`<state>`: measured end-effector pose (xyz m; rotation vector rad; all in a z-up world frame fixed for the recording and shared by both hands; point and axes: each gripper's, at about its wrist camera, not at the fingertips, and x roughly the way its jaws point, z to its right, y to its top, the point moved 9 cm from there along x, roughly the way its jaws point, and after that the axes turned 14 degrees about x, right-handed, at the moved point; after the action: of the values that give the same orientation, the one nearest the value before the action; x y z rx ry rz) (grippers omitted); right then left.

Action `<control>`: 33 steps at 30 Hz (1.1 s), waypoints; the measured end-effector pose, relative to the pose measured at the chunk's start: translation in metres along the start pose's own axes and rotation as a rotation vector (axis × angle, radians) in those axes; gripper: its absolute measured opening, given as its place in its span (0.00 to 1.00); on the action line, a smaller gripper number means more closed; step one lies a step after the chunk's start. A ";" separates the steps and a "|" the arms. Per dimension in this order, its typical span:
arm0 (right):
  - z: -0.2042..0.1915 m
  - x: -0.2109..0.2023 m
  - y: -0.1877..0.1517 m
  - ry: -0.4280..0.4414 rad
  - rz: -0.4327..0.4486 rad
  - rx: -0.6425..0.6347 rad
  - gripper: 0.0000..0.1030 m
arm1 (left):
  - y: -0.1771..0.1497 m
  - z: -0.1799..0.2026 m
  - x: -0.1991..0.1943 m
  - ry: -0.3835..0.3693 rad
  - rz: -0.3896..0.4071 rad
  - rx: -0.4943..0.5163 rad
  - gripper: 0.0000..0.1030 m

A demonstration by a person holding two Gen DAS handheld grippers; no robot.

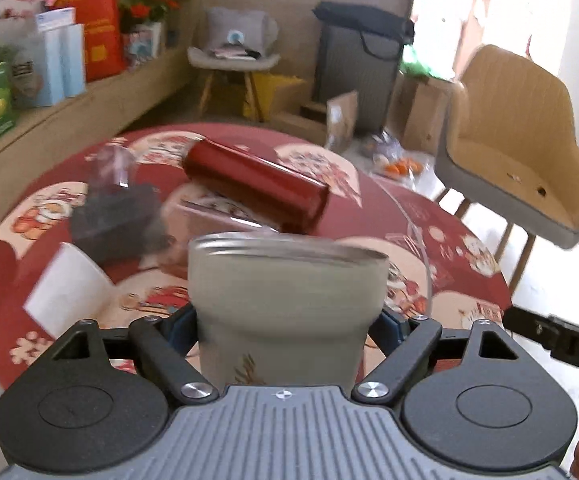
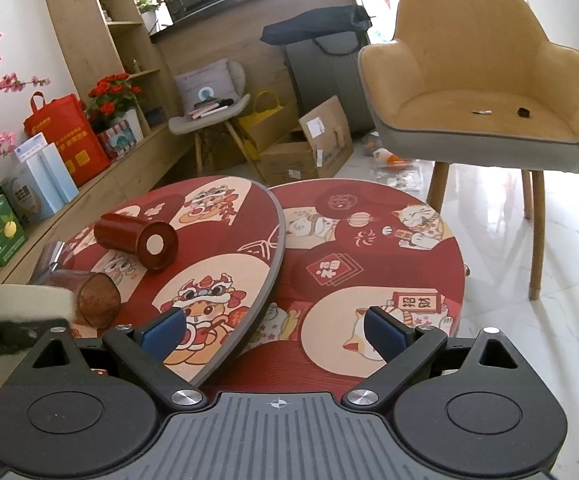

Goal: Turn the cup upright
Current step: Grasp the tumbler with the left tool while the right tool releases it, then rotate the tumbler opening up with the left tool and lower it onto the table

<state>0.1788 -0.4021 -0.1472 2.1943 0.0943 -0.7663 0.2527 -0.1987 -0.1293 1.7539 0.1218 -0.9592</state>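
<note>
My left gripper is shut on a grey-green cup with a metal rim, held above the round red table, its open mouth facing away from the camera. The cup also shows, blurred, at the left edge of the right wrist view. My right gripper is open and empty over the seam of the two round tables. A red cylinder cup lies on its side on the table; it also shows in the right wrist view.
A brown translucent cup lies on its side near the left table's edge. A dark box and a white paper sit on the table. A tan armchair stands at the right. Boxes and bags line the wooden ledge.
</note>
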 end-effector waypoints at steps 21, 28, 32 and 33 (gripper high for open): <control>-0.012 0.010 -0.012 0.008 -0.040 -0.030 0.92 | 0.008 -0.061 0.001 0.195 0.034 -0.095 0.82; -0.016 0.014 -0.017 0.006 -0.056 -0.045 0.92 | 0.007 -0.064 0.005 0.220 0.070 -0.097 0.81; -0.017 0.015 -0.018 0.006 -0.056 -0.047 0.92 | 0.004 -0.056 0.000 0.226 0.075 -0.045 0.81; -0.017 0.015 -0.018 0.007 -0.053 -0.046 0.92 | 0.004 -0.055 -0.001 0.226 0.069 -0.040 0.81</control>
<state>0.1940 -0.3802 -0.1586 2.1586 0.1729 -0.7788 0.2834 -0.1533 -0.1205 1.8136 0.2219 -0.7025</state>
